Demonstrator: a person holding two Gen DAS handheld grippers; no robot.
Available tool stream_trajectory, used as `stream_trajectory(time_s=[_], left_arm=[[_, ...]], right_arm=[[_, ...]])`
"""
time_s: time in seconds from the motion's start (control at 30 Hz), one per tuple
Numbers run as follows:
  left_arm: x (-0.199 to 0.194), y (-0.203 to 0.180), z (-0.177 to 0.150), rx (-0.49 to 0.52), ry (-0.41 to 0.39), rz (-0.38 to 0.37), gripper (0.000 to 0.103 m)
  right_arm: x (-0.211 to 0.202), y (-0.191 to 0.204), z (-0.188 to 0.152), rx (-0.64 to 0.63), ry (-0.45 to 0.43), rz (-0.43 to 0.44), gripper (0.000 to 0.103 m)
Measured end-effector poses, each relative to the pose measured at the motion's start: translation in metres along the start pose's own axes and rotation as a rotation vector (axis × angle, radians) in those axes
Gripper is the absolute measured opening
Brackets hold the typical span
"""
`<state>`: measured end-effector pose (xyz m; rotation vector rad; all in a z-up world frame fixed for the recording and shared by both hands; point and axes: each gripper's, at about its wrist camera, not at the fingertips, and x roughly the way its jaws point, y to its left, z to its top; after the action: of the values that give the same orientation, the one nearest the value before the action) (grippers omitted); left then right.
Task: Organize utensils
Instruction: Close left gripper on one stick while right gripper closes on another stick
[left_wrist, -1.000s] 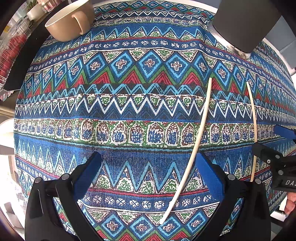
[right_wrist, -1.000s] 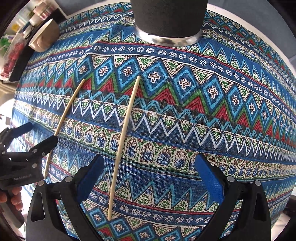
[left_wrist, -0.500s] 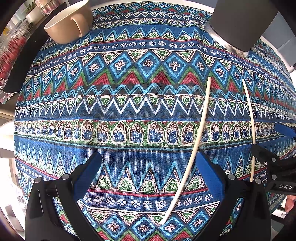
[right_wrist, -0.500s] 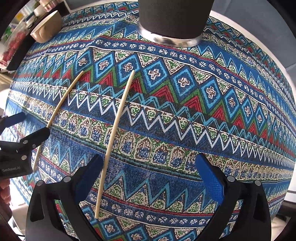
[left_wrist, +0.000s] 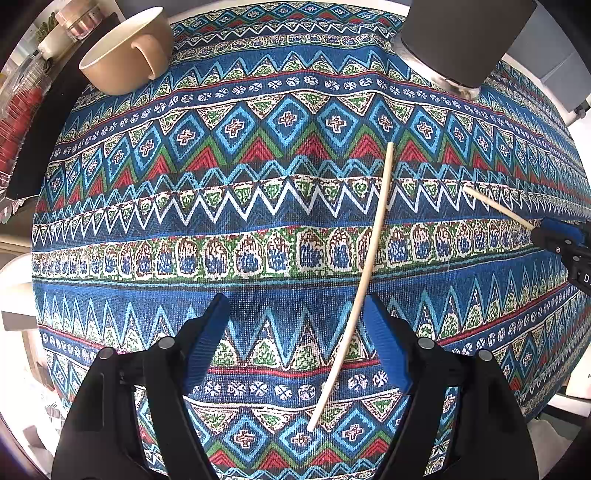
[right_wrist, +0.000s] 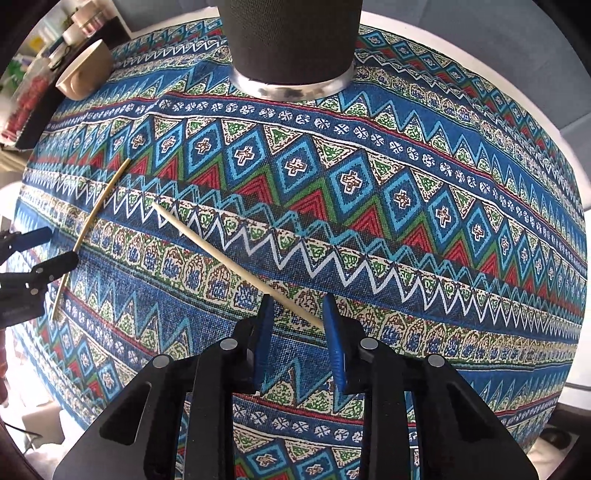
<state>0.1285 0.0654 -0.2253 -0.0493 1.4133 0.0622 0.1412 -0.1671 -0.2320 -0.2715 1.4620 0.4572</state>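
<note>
My left gripper (left_wrist: 295, 321) sits low over the tablecloth (left_wrist: 184, 229), a coarse woven fabric w/ blue, red and green zigzags and diamonds. Its blue ribbed pads (left_wrist: 210, 339) stand wide apart, gripping nothing. A pale, thin, round chopstick (left_wrist: 373, 240) lies flat on the cloth, its lower part running between those pads just beside the right-hand one.

My right gripper (right_wrist: 297, 314) has narrowed a lot; the second chopstick (right_wrist: 229, 262) slants in from the left, its near end at the right-hand pad (right_wrist: 334, 332). Can't tell if it's actually pinched yet.

Far side: a dark, matte cylindrical holder (right_wrist: 291, 40) w/ a shiny metal base ring, and a beige ceramic mug (left_wrist: 125, 51) tipped on its side.
</note>
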Motion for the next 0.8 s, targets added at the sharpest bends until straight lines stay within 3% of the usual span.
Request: stream_trajectory(time_s=[0.2,0.33,0.4,0.8], left_arm=[[-0.011,0.008,-0.012,0.023,0.018,-0.004,0.055],[-0.016,0.010,-0.025,0.035,0.058,-0.004,0.032],[-0.018,0.009,-0.030,0.048,0.071,-0.007,0.026],[-0.026,0.028,-0.078,0.000,0.130,-0.024,0.009]], right_arm=[[-0.003,-0.011,-0.002,0.007,0.011,0.001,0.009],[-0.006,-0.017,-0.008,0.001,0.037,0.011,0.005],[-0.006,-0.023,-0.007,0.011,0.043,0.021,0.005],[-0.006,-0.066,-0.008,0.131,0.067,0.134,0.004]])
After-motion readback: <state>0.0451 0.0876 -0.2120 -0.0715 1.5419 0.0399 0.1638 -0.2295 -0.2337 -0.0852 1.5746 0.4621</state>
